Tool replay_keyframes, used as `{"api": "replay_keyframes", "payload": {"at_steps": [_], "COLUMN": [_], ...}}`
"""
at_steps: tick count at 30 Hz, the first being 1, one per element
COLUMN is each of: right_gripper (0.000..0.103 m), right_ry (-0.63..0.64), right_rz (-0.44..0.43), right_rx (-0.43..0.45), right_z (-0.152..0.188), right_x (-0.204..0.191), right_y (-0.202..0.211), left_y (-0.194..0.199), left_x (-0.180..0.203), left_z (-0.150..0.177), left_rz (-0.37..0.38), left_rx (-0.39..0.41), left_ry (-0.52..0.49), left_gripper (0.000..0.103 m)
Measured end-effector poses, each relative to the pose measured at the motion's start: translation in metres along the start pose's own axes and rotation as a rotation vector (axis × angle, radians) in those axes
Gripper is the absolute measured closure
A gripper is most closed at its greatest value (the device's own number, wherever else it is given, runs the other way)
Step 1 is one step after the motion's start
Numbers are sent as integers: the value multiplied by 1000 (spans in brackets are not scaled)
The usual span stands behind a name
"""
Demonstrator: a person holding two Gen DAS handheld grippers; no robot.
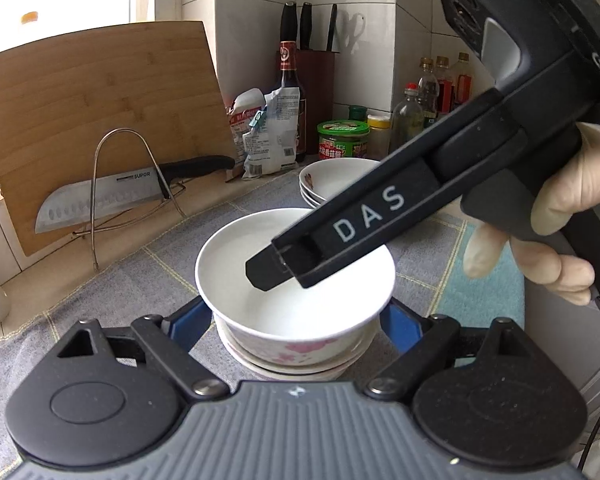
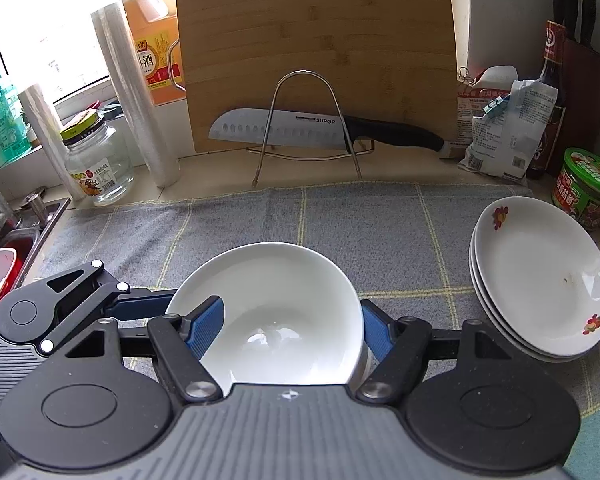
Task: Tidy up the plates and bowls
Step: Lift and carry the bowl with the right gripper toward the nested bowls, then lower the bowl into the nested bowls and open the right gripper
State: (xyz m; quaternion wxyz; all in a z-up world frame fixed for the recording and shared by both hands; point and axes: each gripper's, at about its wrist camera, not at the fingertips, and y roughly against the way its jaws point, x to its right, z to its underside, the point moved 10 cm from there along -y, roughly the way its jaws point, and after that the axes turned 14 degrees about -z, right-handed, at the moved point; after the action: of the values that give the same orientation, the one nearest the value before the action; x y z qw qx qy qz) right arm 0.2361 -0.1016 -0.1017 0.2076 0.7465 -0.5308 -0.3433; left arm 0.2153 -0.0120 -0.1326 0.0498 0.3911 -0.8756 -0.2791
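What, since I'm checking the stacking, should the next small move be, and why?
Probably lower the floral bowl squarely into the stacked dishes beneath before releasing: the left hand-held gripper holds its sides, and the right hand-held gripper has one finger inside the rim.

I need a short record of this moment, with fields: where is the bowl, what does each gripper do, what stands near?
bowl: white bowl, pink flowers outside, on lower dishes on the grey cloth
left gripper: left gripper, fingers against both bowl sides
right gripper: right gripper, one finger inside the bowl, one outside; grip unclear
plates: plate stack, right of the bowl
behind: knife, cutting board
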Motion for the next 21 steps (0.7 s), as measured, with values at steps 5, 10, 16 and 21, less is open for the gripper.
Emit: {"api": "replay_keyframes", "payload": {"at_steps": [5,10,16,21], "right_gripper": [25,25,24,18], "right_ry": [5,4,0,-6], "right_rz": [10,6,4,-16], "right_rx": [-7,-1,2,5], "right_z": [2,2,2,2], "right_x": [3,5,6,5], "right_y": [-5,-4,-4,-4], "left_y": [-3,-6,-8,-9], "left_x": [1,2,2,1], "left_z": [1,3,3,4], "left_rz": [0,5,4,0], "left_rx": [-3,-14,-17,-18], "left_ry": [0,2,-1,-4], "left_gripper": [13,13,12,10]}}
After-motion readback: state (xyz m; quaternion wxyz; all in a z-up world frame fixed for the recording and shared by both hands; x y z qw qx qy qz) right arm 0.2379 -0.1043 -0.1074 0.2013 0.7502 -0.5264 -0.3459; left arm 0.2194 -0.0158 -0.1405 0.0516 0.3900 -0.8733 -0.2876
